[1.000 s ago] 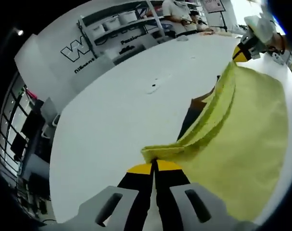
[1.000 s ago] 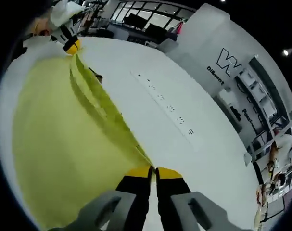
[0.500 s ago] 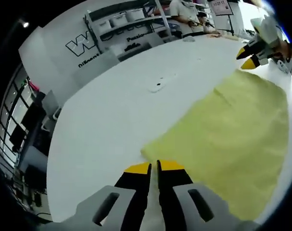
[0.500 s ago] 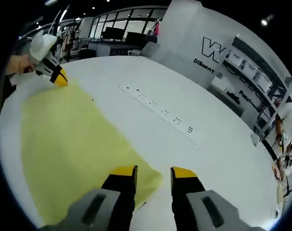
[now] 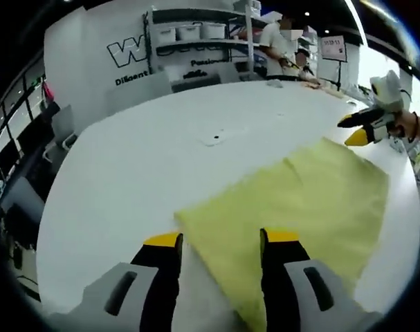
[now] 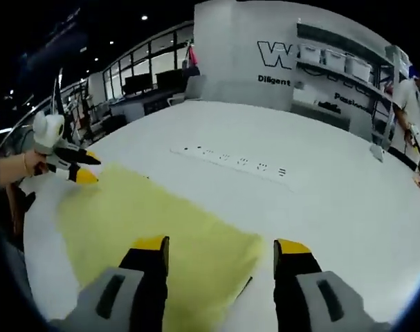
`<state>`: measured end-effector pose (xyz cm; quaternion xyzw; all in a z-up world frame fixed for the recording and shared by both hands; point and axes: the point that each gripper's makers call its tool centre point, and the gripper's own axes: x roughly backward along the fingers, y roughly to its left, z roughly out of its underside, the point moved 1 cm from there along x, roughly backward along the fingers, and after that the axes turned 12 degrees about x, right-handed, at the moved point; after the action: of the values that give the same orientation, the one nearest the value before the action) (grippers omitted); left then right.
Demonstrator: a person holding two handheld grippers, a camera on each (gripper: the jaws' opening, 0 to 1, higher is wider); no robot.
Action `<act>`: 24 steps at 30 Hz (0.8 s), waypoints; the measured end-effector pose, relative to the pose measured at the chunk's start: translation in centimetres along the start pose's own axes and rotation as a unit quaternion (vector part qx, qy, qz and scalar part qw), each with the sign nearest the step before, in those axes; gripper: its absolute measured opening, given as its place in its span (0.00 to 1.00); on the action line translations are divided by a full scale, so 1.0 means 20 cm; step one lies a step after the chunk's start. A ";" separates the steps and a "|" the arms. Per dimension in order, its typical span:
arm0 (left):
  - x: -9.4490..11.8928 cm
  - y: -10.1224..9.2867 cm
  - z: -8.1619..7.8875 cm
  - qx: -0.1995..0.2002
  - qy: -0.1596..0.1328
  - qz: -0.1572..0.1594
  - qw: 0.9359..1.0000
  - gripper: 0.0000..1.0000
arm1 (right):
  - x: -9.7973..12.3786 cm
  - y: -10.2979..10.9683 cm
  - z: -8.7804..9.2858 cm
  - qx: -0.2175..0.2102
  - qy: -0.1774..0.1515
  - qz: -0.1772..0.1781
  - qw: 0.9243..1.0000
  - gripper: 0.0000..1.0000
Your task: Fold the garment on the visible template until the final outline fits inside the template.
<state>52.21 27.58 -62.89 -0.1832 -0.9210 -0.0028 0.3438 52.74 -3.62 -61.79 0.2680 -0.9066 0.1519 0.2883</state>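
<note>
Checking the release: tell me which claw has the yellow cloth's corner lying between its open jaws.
The left claw: the flat yellow cloth garment has a corner running between its jaws. The right claw frames an edge instead.

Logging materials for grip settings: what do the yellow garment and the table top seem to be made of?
Yellow garment: likely soft woven or knit fabric, matte; it lies limp and flat. Table: smooth white hard surface, perhaps laminate, with faint sheen; exact material unclear.

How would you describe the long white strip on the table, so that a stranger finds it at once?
On the big white table, look beyond the far edge of the flat yellow garment. The power strip lies there, apart from the cloth: a narrow white bar with a row of dark sockets.
</note>
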 end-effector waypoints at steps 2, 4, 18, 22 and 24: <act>0.02 -0.02 0.02 0.007 0.001 0.006 1.000 0.54 | 0.02 0.01 0.01 -0.006 -0.001 -0.001 1.000 0.61; 0.05 -0.04 0.04 0.015 0.000 0.017 1.000 0.56 | 0.04 0.02 0.02 -0.010 -0.003 -0.004 1.000 0.62; 0.18 -0.08 0.21 0.015 0.011 0.035 0.999 0.64 | 0.20 0.18 0.12 -0.042 -0.023 -0.042 0.998 0.61; 0.24 -0.09 0.20 0.020 0.001 0.038 0.999 0.63 | 0.24 0.24 0.16 -0.029 -0.018 -0.058 0.998 0.61; 0.27 -0.10 0.21 0.021 -0.005 0.036 0.999 0.62 | 0.27 0.26 0.19 -0.024 -0.016 -0.063 0.998 0.61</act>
<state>45.24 28.06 -62.43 -0.2087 -0.9154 0.0297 0.3429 44.32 -3.09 -62.09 0.3198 -0.8959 0.1071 0.2893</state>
